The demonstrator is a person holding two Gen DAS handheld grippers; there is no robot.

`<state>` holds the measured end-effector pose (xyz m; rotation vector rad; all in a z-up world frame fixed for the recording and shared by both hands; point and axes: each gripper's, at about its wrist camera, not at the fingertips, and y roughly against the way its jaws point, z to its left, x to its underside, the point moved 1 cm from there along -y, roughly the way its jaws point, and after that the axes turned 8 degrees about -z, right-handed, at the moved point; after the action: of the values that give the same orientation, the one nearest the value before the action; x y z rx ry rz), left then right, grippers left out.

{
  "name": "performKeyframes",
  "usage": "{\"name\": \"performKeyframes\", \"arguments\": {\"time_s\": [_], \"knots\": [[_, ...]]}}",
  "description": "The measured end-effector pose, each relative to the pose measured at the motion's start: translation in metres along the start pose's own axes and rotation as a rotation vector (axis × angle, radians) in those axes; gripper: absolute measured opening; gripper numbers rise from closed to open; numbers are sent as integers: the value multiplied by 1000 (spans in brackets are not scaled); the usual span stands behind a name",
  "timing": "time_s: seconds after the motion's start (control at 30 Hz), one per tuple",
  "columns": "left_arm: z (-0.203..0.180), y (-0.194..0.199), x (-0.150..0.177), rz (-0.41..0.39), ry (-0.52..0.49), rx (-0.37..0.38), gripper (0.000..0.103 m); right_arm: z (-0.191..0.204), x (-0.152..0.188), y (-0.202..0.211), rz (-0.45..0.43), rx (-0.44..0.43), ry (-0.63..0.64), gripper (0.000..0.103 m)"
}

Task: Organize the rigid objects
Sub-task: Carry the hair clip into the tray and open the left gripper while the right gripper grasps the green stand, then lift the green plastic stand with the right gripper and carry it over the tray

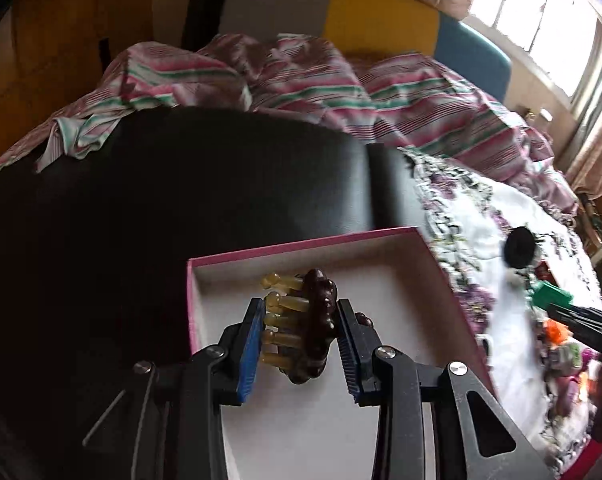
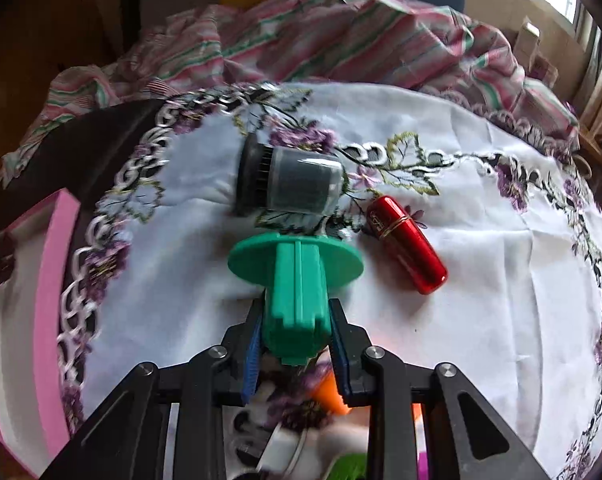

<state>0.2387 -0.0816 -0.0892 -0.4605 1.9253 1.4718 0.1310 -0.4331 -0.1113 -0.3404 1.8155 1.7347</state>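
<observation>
Surface: bed [image 2: 481, 360] spread with a white floral-embroidered cloth [image 2: 461, 184]
Far end: striped bedding [image 1: 401, 100], crumpled
On cloth: 1 red lipstick tube [image 2: 407, 245], 1 dark capped jar [image 2: 289, 186] on its side
Left edge: pink-rimmed box [image 1: 381, 236]

A dark brown massage comb [image 1: 317, 320] with a knobbly back and amber, round-tipped pegs pointing left hung on edge above the open pink-rimmed box [image 1: 301, 244], whose white floor was otherwise bare. A green plastic piece [image 2: 297, 300], a ribbed block ending in a round flat disc, tilted up off the embroidered white cloth [image 2: 481, 272], disc end farthest away. Just beyond the disc a round brush [image 2: 289, 184] with a black base and a clear cap lay on its side. To the right of both, a glossy red lipstick tube [image 2: 407, 256] lay flat, slanting across the cloth
</observation>
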Motion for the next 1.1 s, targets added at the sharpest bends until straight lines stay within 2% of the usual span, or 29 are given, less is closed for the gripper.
{"name": "performKeyframes", "arguments": {"time_s": [0.07, 0.1, 0.17, 0.23, 0.27, 0.3, 0.37, 0.5, 0.6, 0.67, 0.77, 0.93, 1.03, 1.1], "knots": [[2, -1, 1, -11, 4, 2, 36, 3, 1, 11, -18, -6, 22, 27], [3, -2, 0, -12, 4, -1, 36, 5, 2, 16, -27, -9, 30, 22], [3, 0, 0, -17, 12, -6, 37, 11, 5, 28, -48, -27, 38, 19], [1, 7, 1, -36, 10, -10, 49, 18, 9, 38, -62, -48, 42, 8], [0, 13, 0, -48, 9, -21, 59, 23, 11, 41, -71, -57, 51, 8], [0, 17, 0, -58, 12, -28, 61, 28, 14, 45, -80, -53, 65, 8], [1, 30, 2, -77, 15, -39, 61, 35, 19, 45, -75, -47, 90, 8], [2, 51, 8, -95, 19, -38, 61, 26, 29, 39, -57, -79, 29, 9], [0, 68, 20, -95, 15, -29, 61, 15, 30, 41, -56, -103, -26, 17], [-3, 78, 30, -93, 12, -18, 61, 10, 31, 40, -50, -107, -34, 35], [-6, 92, 46, -81, 30, 17, 64, 2, 30, 39, -45, -116, -65, 44], [-14, 105, 64, -59, 28, 34, 65, -3, 23, 41, -56, -135, -98, 46], [-22, 112, 72, -59, -11, 15, 65, 6, 12, 39, -58, -119, -50, 46], [-26, 117, 76, -59, -20, -2, 70, 16, 4, 33, -36, -112, -7, 46]]}}
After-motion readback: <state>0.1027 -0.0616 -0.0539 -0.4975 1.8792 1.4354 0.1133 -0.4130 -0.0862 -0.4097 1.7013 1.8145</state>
